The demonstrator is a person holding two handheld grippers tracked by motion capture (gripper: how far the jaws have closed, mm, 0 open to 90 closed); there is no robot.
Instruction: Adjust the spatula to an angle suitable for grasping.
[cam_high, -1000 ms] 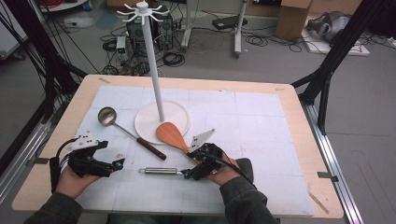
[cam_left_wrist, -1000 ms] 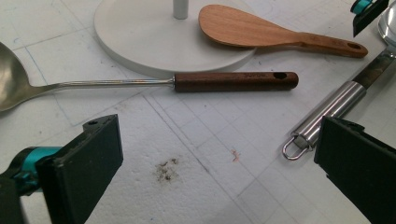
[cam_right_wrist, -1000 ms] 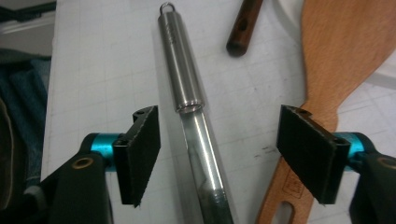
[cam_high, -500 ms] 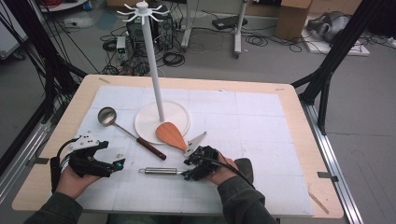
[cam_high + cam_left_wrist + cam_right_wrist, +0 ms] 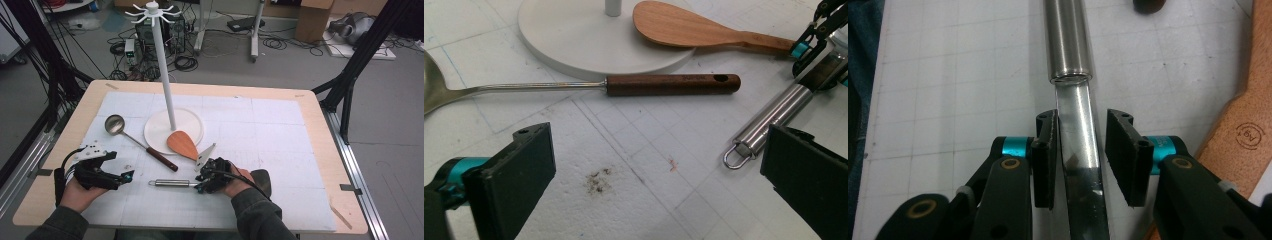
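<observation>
Steel utensil [image 5: 1075, 115] flat between closing right gripper [image 5: 1083, 150] jaws.

Black claws [image 5: 1080, 155] with flat black pads, teal collars, brass-coloured pivot rivets, black cables; dark grey-green sleeves [image 5: 260, 215].

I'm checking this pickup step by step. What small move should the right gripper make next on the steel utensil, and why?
Probably finish closing. The right gripper straddles the flat shaft of the steel utensil just behind its round handle; its jaws have just been closing, yet a gap remains beside one pad. The utensil lies flat on the table, so a lift now would likely slip.
</observation>
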